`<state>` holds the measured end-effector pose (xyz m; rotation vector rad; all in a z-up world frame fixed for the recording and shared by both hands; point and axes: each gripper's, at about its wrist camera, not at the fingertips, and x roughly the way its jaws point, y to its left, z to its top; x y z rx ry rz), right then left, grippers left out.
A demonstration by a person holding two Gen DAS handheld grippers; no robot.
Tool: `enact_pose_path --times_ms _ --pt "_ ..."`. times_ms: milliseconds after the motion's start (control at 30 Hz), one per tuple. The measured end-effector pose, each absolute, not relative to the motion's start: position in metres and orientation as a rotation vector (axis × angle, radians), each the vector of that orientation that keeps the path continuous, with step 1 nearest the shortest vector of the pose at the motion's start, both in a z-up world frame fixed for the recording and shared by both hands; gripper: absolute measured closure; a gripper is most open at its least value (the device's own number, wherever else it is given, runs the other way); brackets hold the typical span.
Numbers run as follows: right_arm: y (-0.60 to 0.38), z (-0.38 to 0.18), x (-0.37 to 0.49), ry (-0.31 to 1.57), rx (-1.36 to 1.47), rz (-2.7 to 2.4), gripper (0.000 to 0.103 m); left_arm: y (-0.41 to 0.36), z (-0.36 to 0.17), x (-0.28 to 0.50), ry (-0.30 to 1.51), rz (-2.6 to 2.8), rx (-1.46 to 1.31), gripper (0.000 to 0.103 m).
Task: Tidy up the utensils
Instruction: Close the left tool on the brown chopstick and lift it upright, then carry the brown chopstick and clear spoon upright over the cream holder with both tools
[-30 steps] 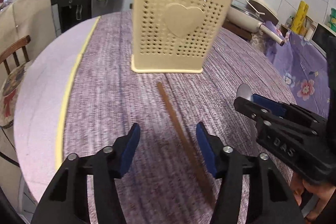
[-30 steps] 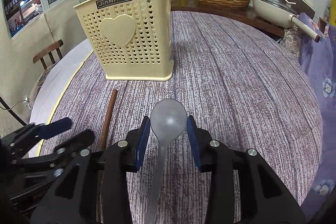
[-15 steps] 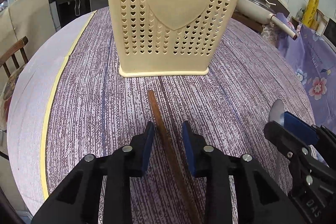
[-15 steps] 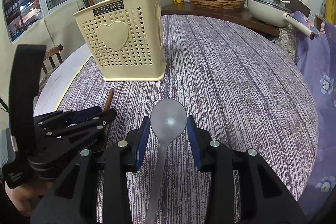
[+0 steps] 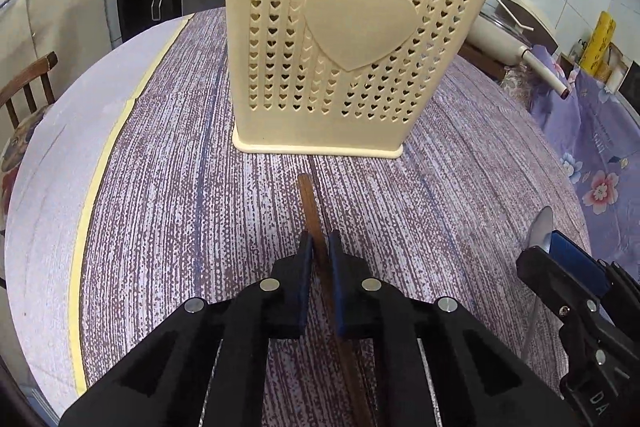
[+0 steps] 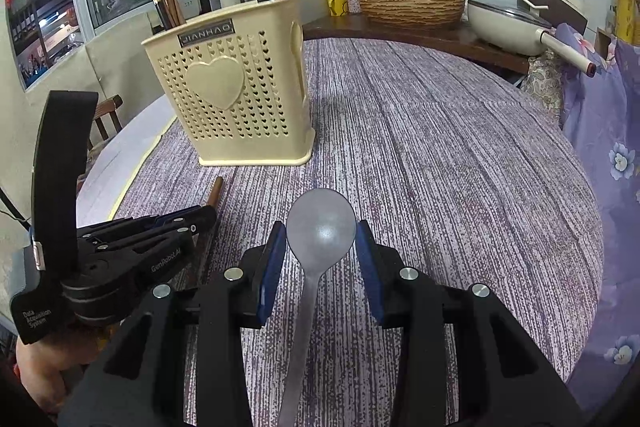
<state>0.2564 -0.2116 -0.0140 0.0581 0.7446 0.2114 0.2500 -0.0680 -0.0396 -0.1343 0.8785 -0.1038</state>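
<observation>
Two grippers occupy the lower parts of both views. In the left wrist view, the left gripper (image 5: 319, 247) sits at bottom centre, its jaws having just closed to a narrow gap onto the brown chopstick (image 5: 311, 205), which lies between the blue pads and runs from the bottom edge up toward mid-frame; whether it rests on the cloth or is lifted cannot be told. At the lower right edge of that view the right gripper (image 5: 560, 267) appears from the side with a spoon tip beside it. In the right wrist view, the right gripper (image 6: 321, 239) fills the bottom centre, its jaws partly apart with the grey spoon (image 6: 321, 227) between them: bowl at mid-frame, handle running to the bottom edge. Whether the pads press on the bowl cannot be told. At lower left of this view the left gripper (image 6: 200, 217) is seen side-on, a hand (image 6: 40, 375) beneath it.

Beyond both, on the purple-patterned tablecloth (image 6: 440, 147), stands the cream utensil holder (image 5: 340, 67), perforated with hearts, upright, in the upper centre of the left view; utensil handles project from its top. Farthest, at upper right, a pan (image 6: 508, 27) and woven basket (image 6: 412, 5) rest on a counter.
</observation>
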Motion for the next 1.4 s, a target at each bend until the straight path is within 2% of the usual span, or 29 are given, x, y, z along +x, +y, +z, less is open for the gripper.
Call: enact_pose_path --times_ms 833,900,1033,1333,1367,1400 --pt "-0.206 0.050 0.226 0.641 0.035 0.290 0.066 -0.057 0.073 0.208 0.549 -0.157 -0.162 0.095" --pt "-0.206 0.053 0.224 0.638 0.033 0.292 0.089 -0.054 0.078 0.204 0.532 -0.159 -0.163 0.095" --pt "-0.205 0.055 0.224 0.639 0.032 0.303 0.089 -0.053 0.083 0.201 0.512 -0.161 -0.160 0.095" --pt "-0.197 0.037 0.236 0.679 0.008 0.305 0.086 -0.047 0.083 0.197 0.504 -0.152 -0.169 0.095" --pt "-0.194 0.032 0.242 0.692 0.003 0.309 0.080 -0.046 0.083 0.195 0.501 -0.151 -0.168 0.095" --pt "-0.192 0.026 0.247 0.709 0.002 0.320 0.067 -0.046 0.083 0.194 0.498 -0.150 -0.168 0.095"
